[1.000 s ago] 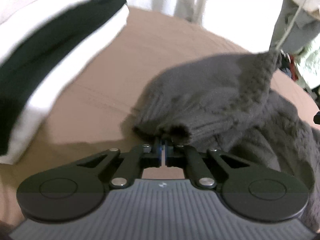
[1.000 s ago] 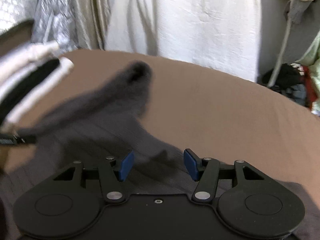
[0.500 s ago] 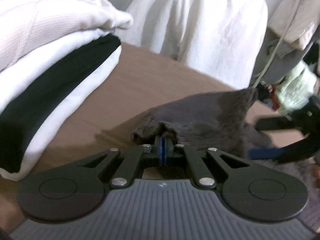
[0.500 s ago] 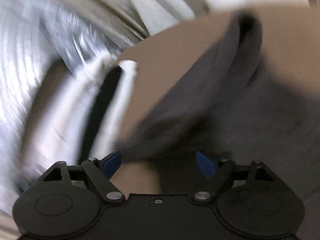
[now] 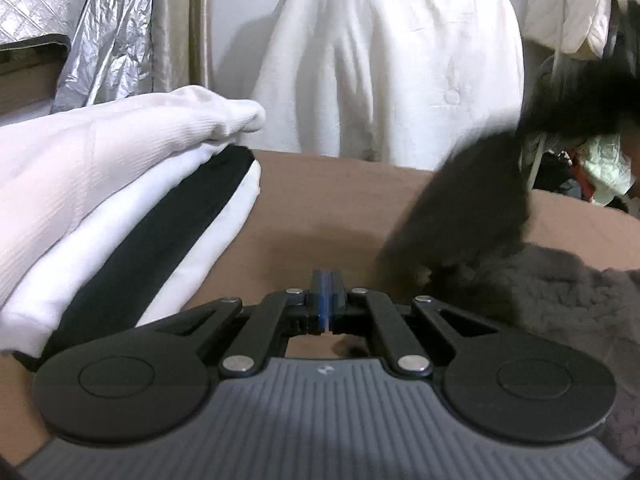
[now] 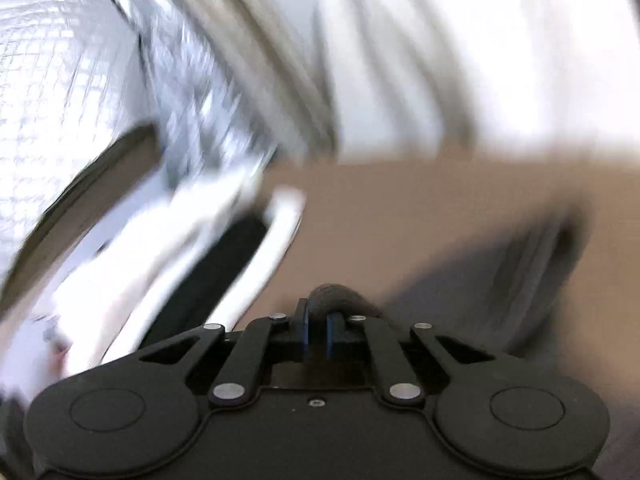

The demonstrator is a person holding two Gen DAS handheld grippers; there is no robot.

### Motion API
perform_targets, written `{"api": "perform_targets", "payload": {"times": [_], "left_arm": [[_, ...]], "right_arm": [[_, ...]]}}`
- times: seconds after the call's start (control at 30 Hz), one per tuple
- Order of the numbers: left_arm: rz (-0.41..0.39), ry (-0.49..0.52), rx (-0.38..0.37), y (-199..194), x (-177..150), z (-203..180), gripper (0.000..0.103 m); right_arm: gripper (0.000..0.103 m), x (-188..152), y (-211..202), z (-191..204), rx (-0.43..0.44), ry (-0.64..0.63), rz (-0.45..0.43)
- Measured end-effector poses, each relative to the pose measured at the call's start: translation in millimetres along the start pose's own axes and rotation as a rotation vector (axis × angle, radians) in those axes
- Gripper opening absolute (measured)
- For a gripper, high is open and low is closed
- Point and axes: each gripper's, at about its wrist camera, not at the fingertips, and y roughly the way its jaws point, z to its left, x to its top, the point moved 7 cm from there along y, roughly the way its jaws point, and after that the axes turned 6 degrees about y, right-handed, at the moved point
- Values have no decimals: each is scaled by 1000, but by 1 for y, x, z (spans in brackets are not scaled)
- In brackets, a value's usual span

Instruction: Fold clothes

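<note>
A dark grey knitted sweater (image 5: 560, 288) lies on the brown surface (image 5: 332, 196) at the right of the left wrist view. One sleeve (image 5: 472, 208) hangs lifted and blurred above it. My left gripper (image 5: 327, 296) is shut with nothing between its blue pads, just left of the sweater. My right gripper (image 6: 316, 320) is shut on a fold of the grey sweater (image 6: 336, 296), whose body (image 6: 520, 280) trails to the right. The right wrist view is heavily blurred.
A stack of folded clothes, white with a black layer (image 5: 120, 208), sits at the left, and also shows in the right wrist view (image 6: 200, 264). A white garment (image 5: 380, 60) hangs behind the surface. Silver quilted material (image 5: 100, 32) and clutter (image 5: 592, 168) stand at the edges.
My left gripper has let go of the sweater sleeve and stays shut and empty. My right gripper has closed on the sweater and lifted the sleeve.
</note>
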Motion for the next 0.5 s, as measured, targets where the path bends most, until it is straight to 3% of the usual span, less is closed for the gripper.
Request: {"api": "perform_targets", "payload": {"times": [0.1, 0.17, 0.2, 0.23, 0.27, 0.3, 0.5], "left_arm": [[-23, 4, 0, -3, 3, -3, 4], [-4, 13, -5, 3, -2, -7, 6], [13, 16, -9, 7, -5, -9, 8], [29, 19, -14, 10, -8, -11, 12], [45, 22, -18, 14, -11, -13, 17], [61, 24, -23, 18, -14, -15, 20], [75, 33, -24, 24, -18, -17, 44]], "right_arm": [[9, 79, -36, -43, -259, -37, -202], [12, 108, -60, -85, -487, -3, -260], [19, 122, -73, -105, -601, 15, -288], [49, 126, -84, -129, -687, 66, -286], [88, 123, -94, -154, -753, 141, -264], [94, 120, -104, -178, -819, 216, -242], [92, 51, -137, -254, -781, 348, -192]]}}
